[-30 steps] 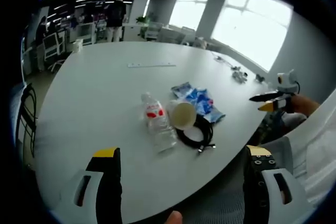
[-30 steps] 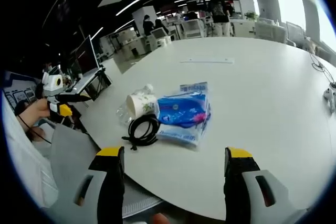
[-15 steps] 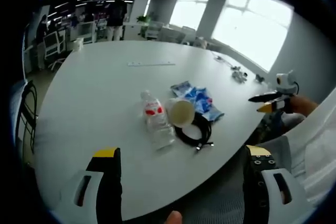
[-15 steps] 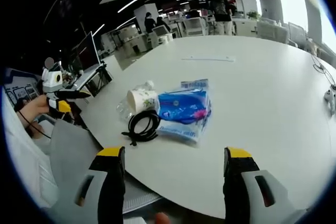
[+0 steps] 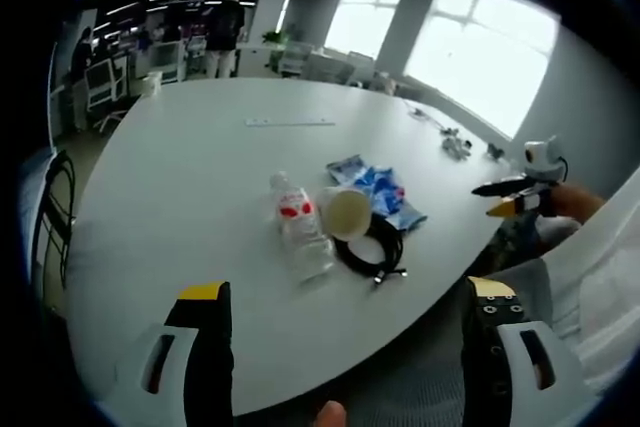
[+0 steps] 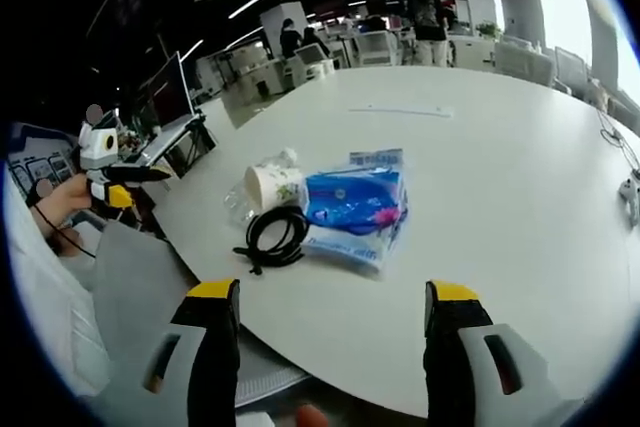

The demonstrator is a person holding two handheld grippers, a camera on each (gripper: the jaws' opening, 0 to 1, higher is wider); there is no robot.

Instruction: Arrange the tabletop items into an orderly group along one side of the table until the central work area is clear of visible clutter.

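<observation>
Near the table's (image 5: pixel 150 197) edge closest to the person, a plastic bottle (image 5: pixel 298 230), paper cup (image 5: pixel 346 214), coiled black cable (image 5: pixel 375 250) and blue packet (image 5: pixel 378 192) lay bunched together, cable at the cup's five o'clock, packet at its one o'clock. Both the left tool (image 5: pixel 345 347) and right tool (image 6: pixel 328 342) hung wide apart and empty, well short of the cluster. I judged nothing was yet arranged; every item remained to be lined up.

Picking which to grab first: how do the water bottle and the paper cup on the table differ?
The water bottle is clear plastic with a red label; the paper cup is opaque and pale, printed on its side. The bottle is the longer, slimmer of the two; the cup is shorter and wider, its open mouth facing the left claw view. Both lie on their sides, next to each other.
</observation>
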